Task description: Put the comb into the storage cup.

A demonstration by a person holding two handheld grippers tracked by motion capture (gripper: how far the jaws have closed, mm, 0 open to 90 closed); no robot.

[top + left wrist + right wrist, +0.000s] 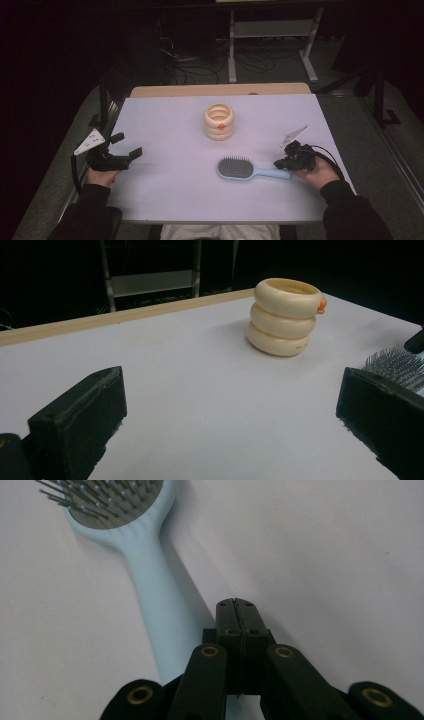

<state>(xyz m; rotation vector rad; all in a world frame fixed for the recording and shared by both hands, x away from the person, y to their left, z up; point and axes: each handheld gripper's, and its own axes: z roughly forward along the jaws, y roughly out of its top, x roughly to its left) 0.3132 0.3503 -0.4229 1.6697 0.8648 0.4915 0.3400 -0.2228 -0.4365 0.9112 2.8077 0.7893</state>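
Right tongs point(237, 611) pressed together beside hairbrush point(150, 575) handle; left tongs point(124, 145) spread, empty.

The left gripper point(125, 150) rests with jaws wide apart, while the right gripper point(236, 611) has its jaws pressed together.

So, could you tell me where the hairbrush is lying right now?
In the high view the light blue hairbrush lies on the near right part of the table, bristles up, its handle pointing toward the right gripper, in front of the cream ringed holder.
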